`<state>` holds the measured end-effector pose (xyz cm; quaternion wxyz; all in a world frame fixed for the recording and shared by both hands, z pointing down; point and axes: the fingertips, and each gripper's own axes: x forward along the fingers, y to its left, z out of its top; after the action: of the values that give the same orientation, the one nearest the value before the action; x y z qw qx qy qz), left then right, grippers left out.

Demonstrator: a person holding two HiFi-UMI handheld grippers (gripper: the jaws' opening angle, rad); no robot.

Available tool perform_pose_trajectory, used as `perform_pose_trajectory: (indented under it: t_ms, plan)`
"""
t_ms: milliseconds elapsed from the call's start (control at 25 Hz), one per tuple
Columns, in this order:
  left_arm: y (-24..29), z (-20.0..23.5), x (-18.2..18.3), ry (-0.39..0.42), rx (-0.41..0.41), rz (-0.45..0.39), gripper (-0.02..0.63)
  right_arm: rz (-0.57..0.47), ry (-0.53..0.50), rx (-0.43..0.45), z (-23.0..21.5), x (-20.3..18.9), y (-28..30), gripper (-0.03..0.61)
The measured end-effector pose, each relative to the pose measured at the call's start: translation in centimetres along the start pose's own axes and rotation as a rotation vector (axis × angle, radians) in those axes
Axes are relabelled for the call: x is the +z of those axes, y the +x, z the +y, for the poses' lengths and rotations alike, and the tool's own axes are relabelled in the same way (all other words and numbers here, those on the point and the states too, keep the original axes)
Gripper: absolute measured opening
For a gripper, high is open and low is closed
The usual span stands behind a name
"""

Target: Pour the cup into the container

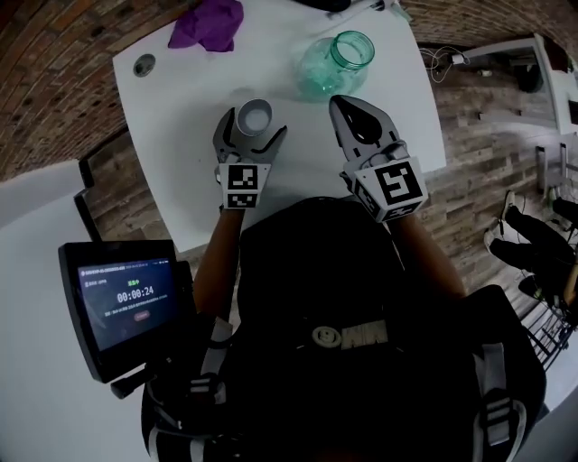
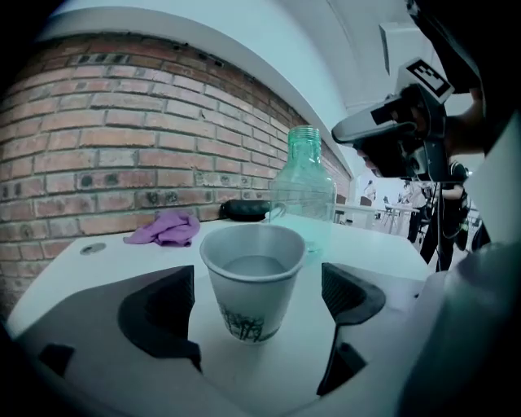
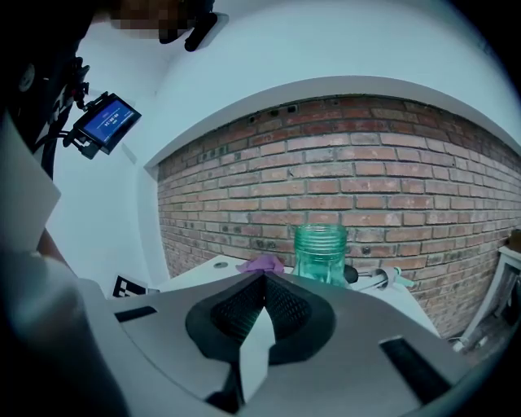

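A white paper cup (image 1: 254, 115) holding clear liquid stands upright on the white table (image 1: 181, 108). My left gripper (image 1: 252, 128) is open around it. In the left gripper view the cup (image 2: 254, 281) sits between the two dark pads (image 2: 163, 313) with a gap on each side. Behind and to the right of the cup stands a green glass jar (image 1: 348, 54) with an open mouth, also visible as the jar (image 2: 303, 183) in the left gripper view. My right gripper (image 1: 343, 106) is shut on nothing and hovers near the jar's front; the jar (image 3: 320, 252) shows just beyond its tips.
A purple cloth (image 1: 209, 23) lies at the table's far left, near a small round metal fitting (image 1: 144, 64). A dark object (image 2: 244, 209) lies at the far edge by the brick wall. A timer screen (image 1: 126, 293) stands at the person's left.
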<state>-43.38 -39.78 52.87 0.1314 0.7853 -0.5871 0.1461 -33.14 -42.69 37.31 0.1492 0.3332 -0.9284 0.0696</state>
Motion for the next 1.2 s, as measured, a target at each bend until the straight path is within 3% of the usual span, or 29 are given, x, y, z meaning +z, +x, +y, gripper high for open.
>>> perform_pose_trajectory:
  t_ms: [160,360,480,1040,1200]
  plan:
    - [0.8,0.6,0.3,-0.076,-0.023,-0.024,0.497,0.023,-0.003,-0.012,-1.2,-0.2,-0.1,-0.005]
    - [1.5,0.6,0.4,-0.062,-0.030,-0.010,0.483,0.022,-0.016,-0.005,-1.3,-0.3,0.2,-0.005]
    - [1.4,1.1,0.3,-0.060,0.006,-0.005,0.409,0.024,-0.022,0.012,-0.7,-0.3,0.4,-0.005]
    - [1.5,0.5,0.2,-0.031,-0.020,0.032,0.407,0.004,-0.024,0.014,-0.2,0.3,-0.1,-0.005]
    - [1.4,-0.7,-0.2,0.011,-0.075,0.056,0.407,0.000,-0.029,0.010,0.0,0.6,-0.2,-0.005]
